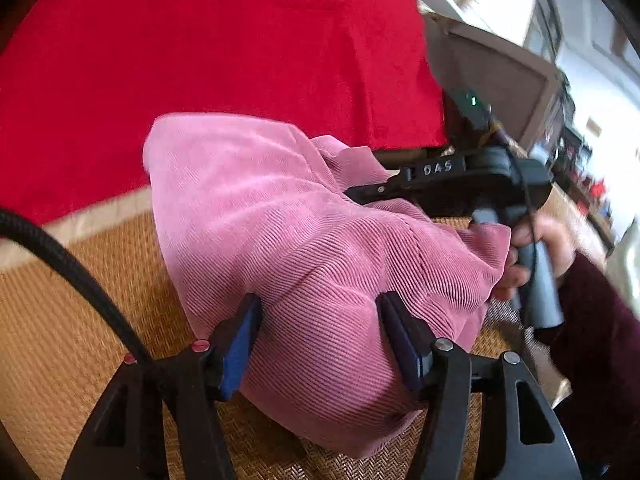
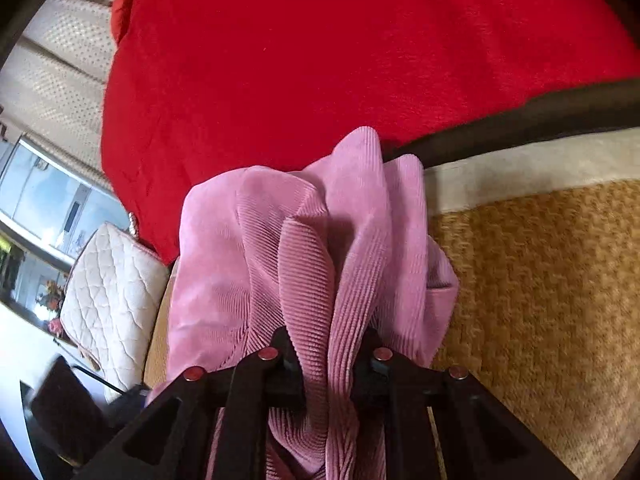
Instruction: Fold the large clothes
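— While your left gripper (image 1: 320, 344) stands wide, what sits between its blue pads (image 1: 240, 344)?

— One pink corduroy garment (image 1: 288, 240), bunched on the woven mat (image 1: 80, 320); whether the pads press it, I cannot tell. Its long axis runs away from you toward the red blanket (image 1: 200, 60).

— And your right gripper (image 2: 326, 360)?

— Narrow, pinched on a gathered fold of that garment (image 2: 320, 260) — just one piece, two grippers, one hand (image 1: 536, 256) in view.

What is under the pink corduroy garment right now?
The pink corduroy garment lies bunched on a woven straw mat, with a red blanket behind it. The mat shows around the garment's edges; whatever lies directly beneath the heap is covered.
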A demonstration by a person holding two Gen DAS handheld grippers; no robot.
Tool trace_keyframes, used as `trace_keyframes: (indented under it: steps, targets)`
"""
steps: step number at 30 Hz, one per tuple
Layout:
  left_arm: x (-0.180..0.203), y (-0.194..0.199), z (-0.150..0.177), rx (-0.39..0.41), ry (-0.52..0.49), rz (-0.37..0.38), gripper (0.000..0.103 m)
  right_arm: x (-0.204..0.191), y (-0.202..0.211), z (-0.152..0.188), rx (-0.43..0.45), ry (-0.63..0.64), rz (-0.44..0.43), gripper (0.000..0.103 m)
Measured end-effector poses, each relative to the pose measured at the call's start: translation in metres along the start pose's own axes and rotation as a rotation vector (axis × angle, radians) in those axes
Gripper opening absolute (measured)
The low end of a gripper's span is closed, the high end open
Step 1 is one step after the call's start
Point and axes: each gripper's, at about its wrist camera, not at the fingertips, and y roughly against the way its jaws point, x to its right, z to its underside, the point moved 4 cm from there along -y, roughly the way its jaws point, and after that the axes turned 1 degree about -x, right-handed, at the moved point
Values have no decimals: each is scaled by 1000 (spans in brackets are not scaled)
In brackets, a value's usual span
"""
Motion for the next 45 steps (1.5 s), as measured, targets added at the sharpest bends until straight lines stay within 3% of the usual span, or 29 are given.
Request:
trace_keyframes:
  steps: [4,6,7,10,14,17,23,28,40,45]
  targets:
    - [8,-6,3,3,-36,-56,63,-9,35,6,10,3,134,25]
    - [12,-4,5,-4,-58,-73,63,-22,66,13,63,49,253,25]
    - [13,-4,6,-5,-60,-71,63,-29,75,16,85,65,264,25]
    - [7,-1,12,-5,-63,-70,63,-60,101,37,159,127,181,25]
    - [5,7,23,5,-63,-80,64,-82,86,65,119,194,211,25]
    - [7,11,29,5,-93,-84,64,-63,48,87,-28,144,311,25]
    - [16,21,38,12,-149,-104,64,-51,59,115,-12,43,289,25]
    - [21,28,36,18,-178,-105,64,-58,62,134,14,29,332,25]
    - [20,29,29,27,-195,-108,66,-50,64,134,45,27,305,24]
    - [13,52,14,22,-195,-48,68,-67,88,127,55,47,299,26]
